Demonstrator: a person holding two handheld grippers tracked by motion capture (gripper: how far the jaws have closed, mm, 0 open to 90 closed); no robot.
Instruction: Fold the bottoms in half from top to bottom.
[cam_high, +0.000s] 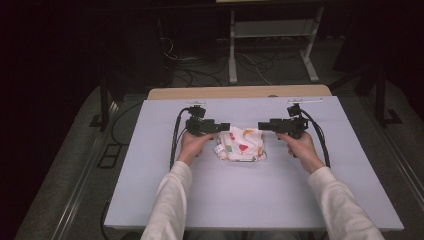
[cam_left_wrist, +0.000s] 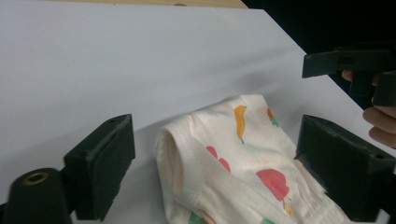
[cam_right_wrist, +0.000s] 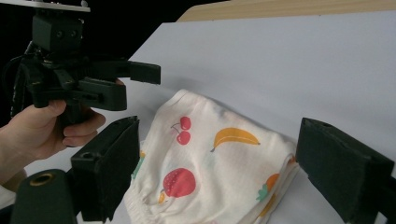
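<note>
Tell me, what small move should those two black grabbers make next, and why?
Probably draw both back. The folded fruit-print garment lies on the white table, and the left gripper and right gripper stand open beside it, gripping nothing, so the fold looks finished.

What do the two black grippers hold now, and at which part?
Nothing: the left gripper and right gripper stand open beside the folded white fruit-print cloth.

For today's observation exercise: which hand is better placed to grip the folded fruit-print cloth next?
Left, narrowly. The left gripper has its open jaws level with the cloth at its edge; the right gripper seems higher, off the cloth.
</note>
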